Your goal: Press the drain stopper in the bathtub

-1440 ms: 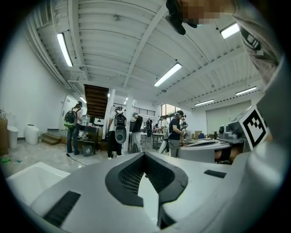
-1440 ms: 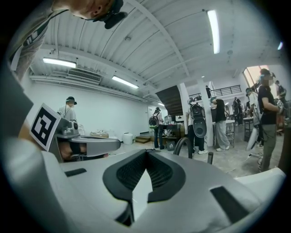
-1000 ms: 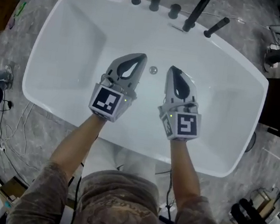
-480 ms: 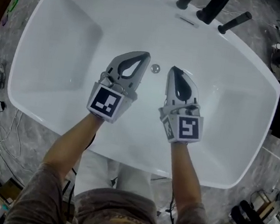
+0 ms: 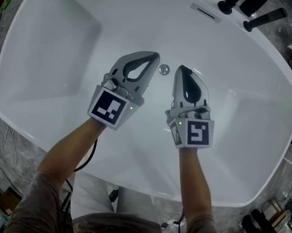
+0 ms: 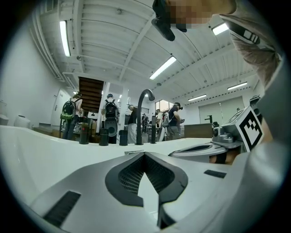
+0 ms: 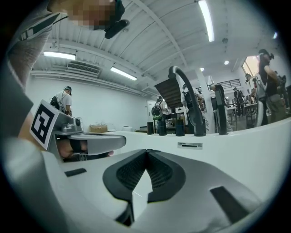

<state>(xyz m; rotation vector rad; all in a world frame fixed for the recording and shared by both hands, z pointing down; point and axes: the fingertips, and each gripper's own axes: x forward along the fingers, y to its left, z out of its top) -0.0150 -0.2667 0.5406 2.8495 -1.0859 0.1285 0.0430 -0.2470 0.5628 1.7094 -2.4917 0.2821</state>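
You are on the approach. The stopper [image 5: 164, 69] sits untouched on the floor of the tub [image 5: 47, 57], just above the middle of the head view, in the gap between your two claw tips. The left claw [image 5: 152, 57] hangs just to its left and the right claw [image 5: 182, 70] just to its right. As far as I can judge, both are above the tub floor and neither is on the stopper. Each claw is pressed together at the tip and pinches nothing. Both gripper views look past the closed tips at the far tub wall and the spout [image 7: 194, 113], so the stopper lies below their line of sight. The press has not begun, I judge. Next, choose one claw (either looks near enough) and swing its closed tip over the centre of the stopper. Angle it downward and push straight down. Hold the jaws together so the tip acts as one blunt finger, and hold the other claw clear.
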